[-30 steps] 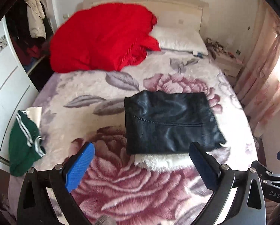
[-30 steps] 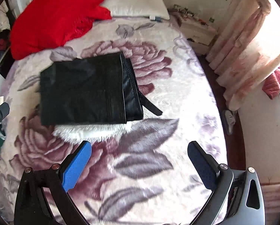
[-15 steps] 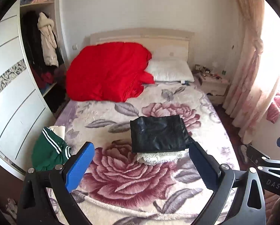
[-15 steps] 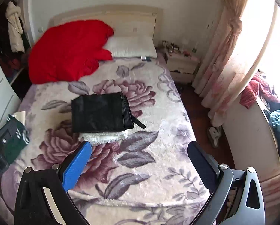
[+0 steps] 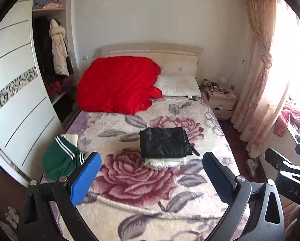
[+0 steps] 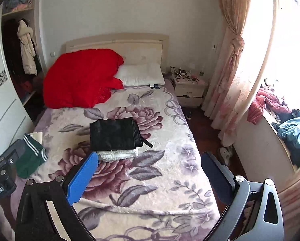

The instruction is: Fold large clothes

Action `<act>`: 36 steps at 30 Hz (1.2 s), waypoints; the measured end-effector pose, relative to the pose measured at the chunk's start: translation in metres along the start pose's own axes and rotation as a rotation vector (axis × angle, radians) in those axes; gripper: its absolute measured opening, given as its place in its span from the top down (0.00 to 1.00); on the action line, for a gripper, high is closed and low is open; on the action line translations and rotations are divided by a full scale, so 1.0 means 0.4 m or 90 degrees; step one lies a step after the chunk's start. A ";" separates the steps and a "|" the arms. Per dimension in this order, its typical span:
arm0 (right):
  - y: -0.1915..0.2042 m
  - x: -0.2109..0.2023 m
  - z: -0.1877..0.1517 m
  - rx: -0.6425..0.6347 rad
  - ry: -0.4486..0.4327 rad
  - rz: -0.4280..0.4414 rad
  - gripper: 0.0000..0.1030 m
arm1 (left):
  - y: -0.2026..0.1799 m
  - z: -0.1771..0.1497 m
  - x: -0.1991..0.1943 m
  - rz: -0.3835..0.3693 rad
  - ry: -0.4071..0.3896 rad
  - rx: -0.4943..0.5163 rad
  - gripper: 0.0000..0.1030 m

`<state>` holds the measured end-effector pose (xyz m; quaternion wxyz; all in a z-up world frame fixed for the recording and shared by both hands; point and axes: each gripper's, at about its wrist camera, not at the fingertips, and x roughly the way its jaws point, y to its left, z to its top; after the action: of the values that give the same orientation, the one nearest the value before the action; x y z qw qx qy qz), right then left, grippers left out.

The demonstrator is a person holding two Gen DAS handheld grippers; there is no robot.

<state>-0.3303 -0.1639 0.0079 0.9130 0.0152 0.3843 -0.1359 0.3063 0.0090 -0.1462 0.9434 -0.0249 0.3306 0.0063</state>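
Observation:
A black leather garment [image 5: 164,144] lies folded into a rectangle in the middle of the bed, on a white fluffy layer [image 5: 165,162]; it also shows in the right wrist view [image 6: 114,134]. A black strap sticks out at its right side. My left gripper [image 5: 150,175] is open and empty, held back above the foot of the bed. My right gripper [image 6: 149,177] is open and empty, likewise well short of the garment. A green garment with white stripes [image 5: 59,160] lies crumpled at the bed's left edge.
The bed has a floral blanket [image 5: 142,180]. A red quilt [image 5: 117,84] and a white pillow [image 5: 178,85] lie at the head. A wardrobe [image 5: 15,100] stands left, a nightstand [image 5: 221,100] and curtains [image 5: 258,80] right. Clothes are piled on the windowsill [image 6: 286,124].
Both grippers have pulled back and up from the folded black garment, so the whole bed and room now show. Both stay open and empty. The garment has not moved.

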 end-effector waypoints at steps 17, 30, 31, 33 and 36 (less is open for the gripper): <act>-0.037 -0.196 0.012 -0.028 -0.040 0.035 0.00 | -0.012 -0.011 -0.119 0.031 -0.014 -0.004 0.00; -0.051 -0.198 0.008 -0.036 -0.042 0.049 0.00 | -0.017 -0.014 -0.129 0.038 -0.025 -0.001 0.00; -0.054 -0.198 0.008 -0.036 -0.042 0.051 0.00 | -0.018 -0.014 -0.130 0.038 -0.026 -0.002 0.00; -0.064 -0.192 0.016 -0.039 -0.045 0.057 0.00 | -0.016 -0.014 -0.129 0.036 -0.025 0.000 0.00; -0.077 -0.183 0.029 -0.043 -0.047 0.062 0.00 | -0.017 -0.013 -0.130 0.037 -0.027 0.000 0.00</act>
<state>-0.3791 -0.1778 0.0699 0.9322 -0.0017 0.3532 -0.0788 0.2627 0.0023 -0.1173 0.9498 -0.0148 0.3108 0.0341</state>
